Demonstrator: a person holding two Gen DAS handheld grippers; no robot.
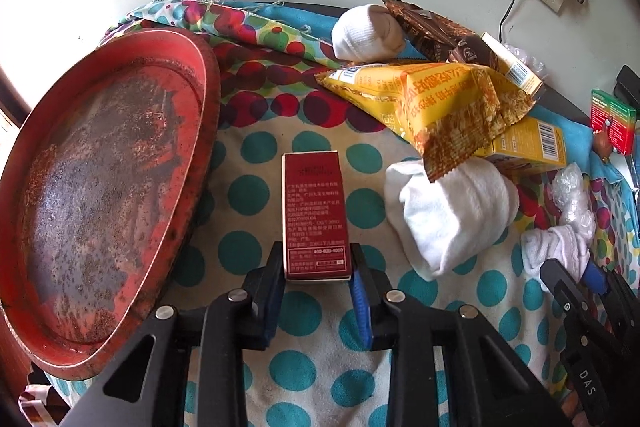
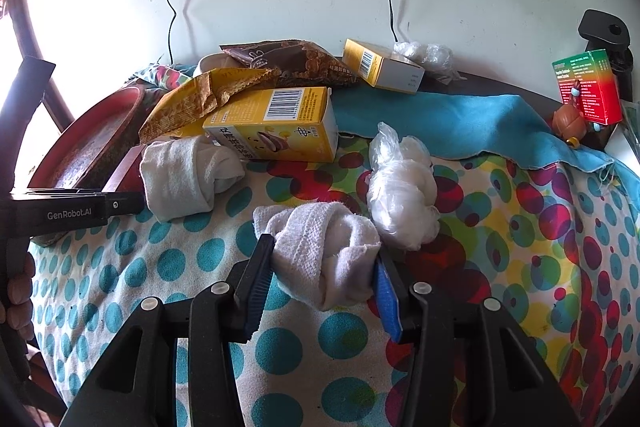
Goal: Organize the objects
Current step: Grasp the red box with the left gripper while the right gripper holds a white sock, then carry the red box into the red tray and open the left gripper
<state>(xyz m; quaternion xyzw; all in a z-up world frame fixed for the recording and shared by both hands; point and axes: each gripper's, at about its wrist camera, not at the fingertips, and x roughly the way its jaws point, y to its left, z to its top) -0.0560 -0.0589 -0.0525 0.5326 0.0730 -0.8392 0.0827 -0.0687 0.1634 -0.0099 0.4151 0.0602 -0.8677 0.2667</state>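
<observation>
Pickup stage: left hand-held gripper [image 1: 316, 267] clamped on red box [image 1: 314, 215] lying on bench beside red tray [image 1: 200, 131]; right hand-held gripper [image 2: 322, 267] grips rolled white cloth [image 2: 328, 247]. Next move likely lifts both toward tray.

In my left claw [image 1: 316, 267] I grip a slim red box [image 1: 314, 215] by its near end; it lies flat on the dotted cloth [image 1: 256, 195], just beside the red tray [image 1: 100, 187]. My right claw [image 2: 320, 275] squeezes a rolled white sock [image 2: 324, 247] on that cloth, further from the tray. Another rolled sock [image 1: 448, 211] lies between them, against the yellow packets [image 1: 440, 103].
</observation>
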